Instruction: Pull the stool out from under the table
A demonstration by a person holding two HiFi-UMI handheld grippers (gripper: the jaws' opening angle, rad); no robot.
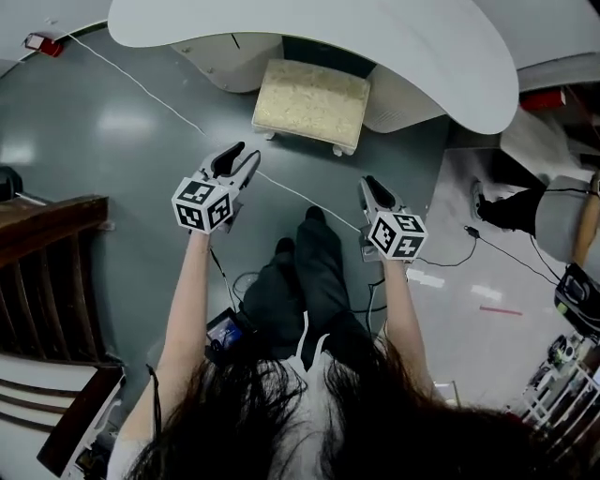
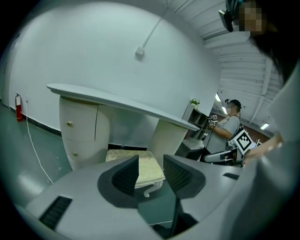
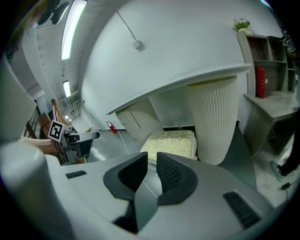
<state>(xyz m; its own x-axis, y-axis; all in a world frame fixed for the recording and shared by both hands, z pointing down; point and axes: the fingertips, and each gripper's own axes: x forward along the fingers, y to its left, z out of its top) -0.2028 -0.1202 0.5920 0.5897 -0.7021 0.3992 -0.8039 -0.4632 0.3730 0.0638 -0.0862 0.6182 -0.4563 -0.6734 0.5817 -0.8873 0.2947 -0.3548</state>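
Looking down in the head view, the cushioned stool (image 1: 312,103) sits partly under the white table (image 1: 375,37), with the left claw (image 1: 246,159) and right claw (image 1: 373,186) both short of it. Left gripper view: claw narrowly spread, pinching nothing. Right gripper view: claw pressed together, empty.

White cable (image 1: 141,87) across grey floor (image 1: 75,159); dark wooden frame (image 1: 47,220) at left.

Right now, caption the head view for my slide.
Left claw and right claw point at the stool partly under the table.
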